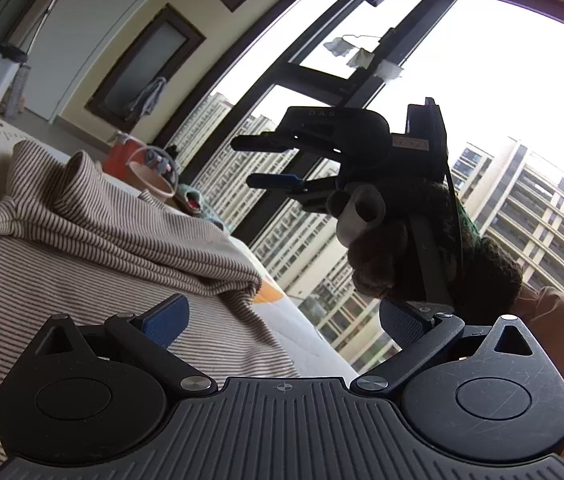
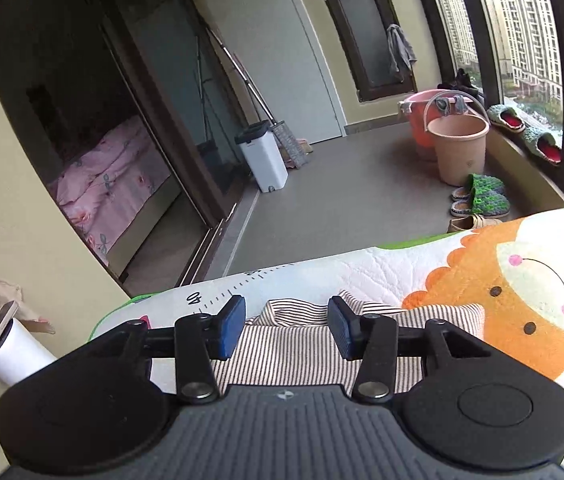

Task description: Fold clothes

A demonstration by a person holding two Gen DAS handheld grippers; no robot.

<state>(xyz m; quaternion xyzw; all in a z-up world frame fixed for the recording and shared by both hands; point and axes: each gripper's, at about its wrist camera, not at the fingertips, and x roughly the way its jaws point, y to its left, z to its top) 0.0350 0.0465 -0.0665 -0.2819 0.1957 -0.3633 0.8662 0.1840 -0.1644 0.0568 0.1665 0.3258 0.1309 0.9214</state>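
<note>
A beige shirt with thin dark stripes lies bunched on a quilted cartoon mat. My left gripper is open just over the shirt's right edge, with its left pad above the cloth and nothing pinched. In the left wrist view my right gripper hovers higher up, open, held by a hand in a dark knitted glove. In the right wrist view my right gripper stands open above the striped shirt, near the mat's far edge.
Beyond the mat's edge is grey floor with two pink buckets, green knitted slippers and a white bin. Tall windows run along the right. A doorway shows pink bedding. A white cylinder with a phone stands at the left.
</note>
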